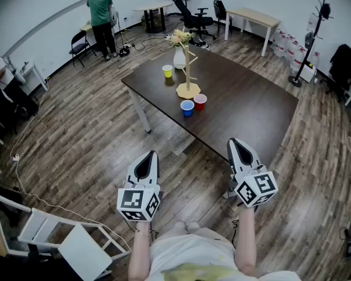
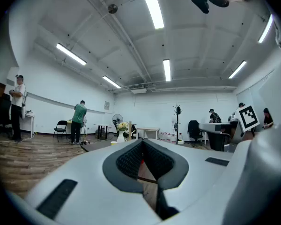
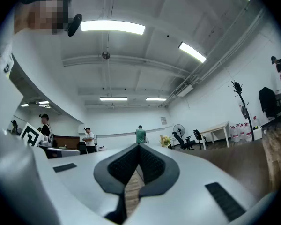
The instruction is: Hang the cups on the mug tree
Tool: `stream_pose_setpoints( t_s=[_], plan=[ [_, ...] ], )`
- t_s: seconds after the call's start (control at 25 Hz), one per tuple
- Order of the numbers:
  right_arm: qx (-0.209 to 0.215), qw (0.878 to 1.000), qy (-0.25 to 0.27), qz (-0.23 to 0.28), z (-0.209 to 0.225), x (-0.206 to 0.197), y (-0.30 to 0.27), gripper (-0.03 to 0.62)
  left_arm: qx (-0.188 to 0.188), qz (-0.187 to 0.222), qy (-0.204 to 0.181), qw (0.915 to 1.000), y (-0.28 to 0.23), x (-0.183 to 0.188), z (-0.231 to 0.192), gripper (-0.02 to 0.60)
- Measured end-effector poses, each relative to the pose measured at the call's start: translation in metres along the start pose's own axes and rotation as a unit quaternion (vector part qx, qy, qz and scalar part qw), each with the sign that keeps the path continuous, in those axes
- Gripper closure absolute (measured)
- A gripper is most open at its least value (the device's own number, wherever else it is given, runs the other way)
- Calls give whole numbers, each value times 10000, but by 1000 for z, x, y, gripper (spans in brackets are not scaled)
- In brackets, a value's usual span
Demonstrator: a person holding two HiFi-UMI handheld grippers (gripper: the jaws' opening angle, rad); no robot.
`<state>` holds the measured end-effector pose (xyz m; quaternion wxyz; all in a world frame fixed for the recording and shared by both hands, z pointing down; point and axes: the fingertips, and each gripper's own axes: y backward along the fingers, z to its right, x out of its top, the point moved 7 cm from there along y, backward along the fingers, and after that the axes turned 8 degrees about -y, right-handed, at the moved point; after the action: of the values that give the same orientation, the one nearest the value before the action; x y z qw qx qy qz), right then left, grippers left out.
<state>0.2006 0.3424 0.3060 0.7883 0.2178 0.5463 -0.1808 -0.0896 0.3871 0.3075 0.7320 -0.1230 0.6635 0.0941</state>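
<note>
Mug tree: a pale wooden mug tree (image 1: pixel 188 75) with a thin post on a flat round base stands upright on the dark brown rectangular table (image 1: pixel 251 110). Its long axis is vertical and its short pegs slant upward.
Cups: a small yellow plastic cup (image 1: pixel 167 71) stands beyond and left of the base. A blue cup (image 1: pixel 187 108) and a red cup (image 1: pixel 200 102) stand side by side just in front of it. All three have their mouths up, and none hangs on a peg.
Vase: a white vase of pale flowers (image 1: pixel 179 57) stands right behind the tree.
Left gripper (image 1: pixel 150 156): smooth white shell with ribbed dark pads. The jaws are pressed together on nothing, held level and well short of the table.
Right gripper (image 1: pixel 234 141): the same build, tips meeting and empty, over the table's near edge.
Hard to make out: whether the blue and red cups touch. The tree's pegs are small and faint against the tabletop.
</note>
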Motion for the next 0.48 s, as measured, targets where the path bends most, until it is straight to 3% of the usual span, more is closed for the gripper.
stream_pose_setpoints(
  t_s=[0.48],
  plan=[
    [49, 9997, -213, -110, 12, -7, 7, 574, 95, -170, 81, 9998, 3, -7, 16, 558]
  ],
)
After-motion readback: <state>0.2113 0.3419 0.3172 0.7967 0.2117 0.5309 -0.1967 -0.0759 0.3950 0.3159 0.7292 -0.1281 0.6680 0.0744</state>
